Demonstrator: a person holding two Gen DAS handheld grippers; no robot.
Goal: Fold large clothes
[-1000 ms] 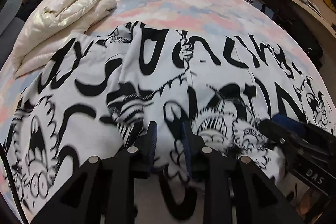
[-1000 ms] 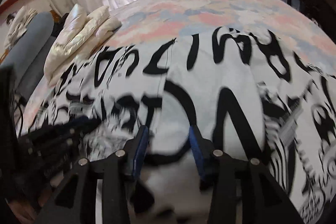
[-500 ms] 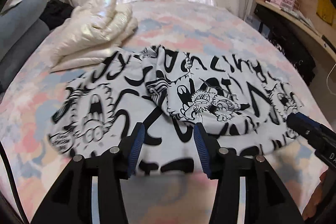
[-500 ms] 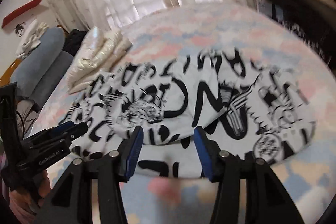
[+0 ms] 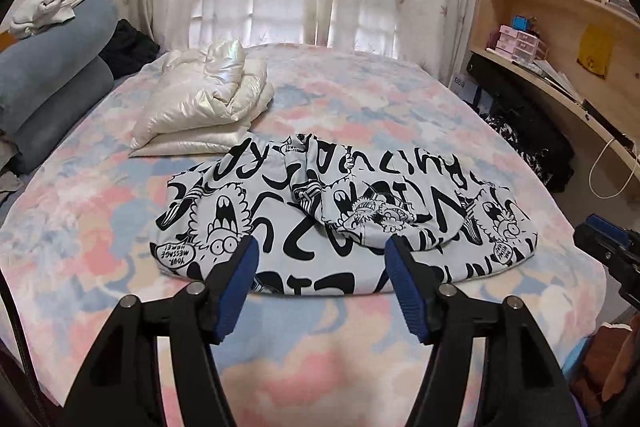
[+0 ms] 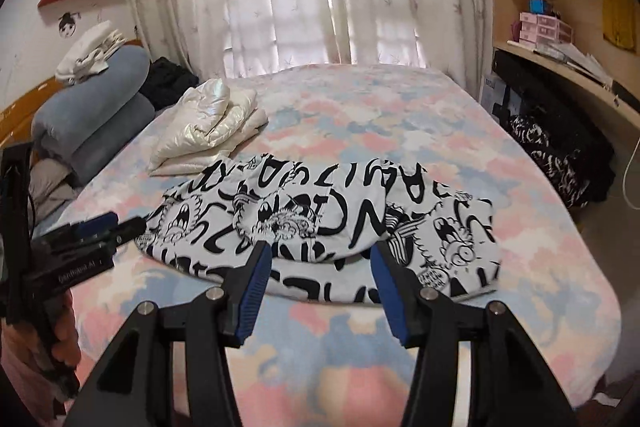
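the folded black-and-white garment [image 5: 344,223] lies flat on the bed [image 5: 360,115]. my left gripper [image 5: 322,277] is opening above it with nothing between; my right gripper [image 6: 318,285] stands apart, empty.

White garment [image 5: 344,219] w/ black cartoon lettering print; bedspread [image 5: 360,99] pink-blue-white blotches; pearly cream jacket [image 5: 208,99].

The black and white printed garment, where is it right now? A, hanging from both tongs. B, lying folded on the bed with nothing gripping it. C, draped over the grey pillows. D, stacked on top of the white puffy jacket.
B: the garment lies folded on the bed, clear of both tongs, beside the white jacket.
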